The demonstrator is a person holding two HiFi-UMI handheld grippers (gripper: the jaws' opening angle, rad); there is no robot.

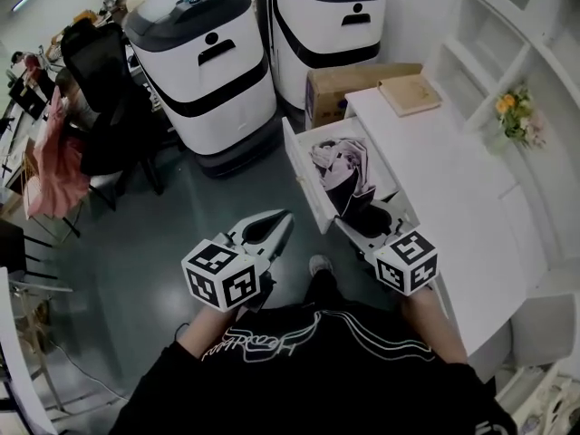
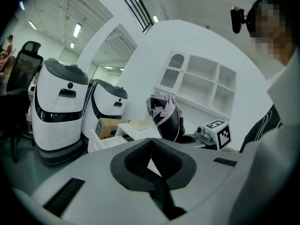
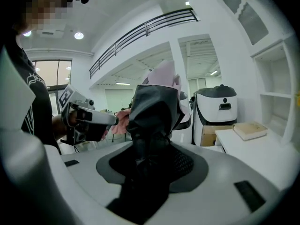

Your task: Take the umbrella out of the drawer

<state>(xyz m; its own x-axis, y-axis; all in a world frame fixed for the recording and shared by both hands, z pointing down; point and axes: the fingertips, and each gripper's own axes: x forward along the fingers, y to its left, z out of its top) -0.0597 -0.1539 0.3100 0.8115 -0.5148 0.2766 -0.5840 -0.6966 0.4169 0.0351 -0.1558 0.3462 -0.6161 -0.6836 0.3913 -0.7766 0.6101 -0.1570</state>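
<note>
The folded umbrella (image 1: 343,175), black with pale lilac cloth, is held upright above the open white drawer (image 1: 299,166). My right gripper (image 1: 367,229) is shut on the umbrella's lower black part, which fills the jaws in the right gripper view (image 3: 150,149). The umbrella's top (image 3: 157,86) rises above them. To the left my left gripper (image 1: 279,223) hangs over the floor, shut and empty, its pads (image 2: 161,156) meeting at the tips. From there the umbrella (image 2: 166,116) and the right gripper's marker cube (image 2: 216,134) show at the right.
The drawer belongs to a white desk (image 1: 444,161) that carries a book (image 1: 410,93). A cardboard box (image 1: 340,84) and two white-and-black machines (image 1: 213,62) stand behind it. An office chair (image 1: 104,80) is at the left, white shelving with flowers (image 1: 517,111) at the right.
</note>
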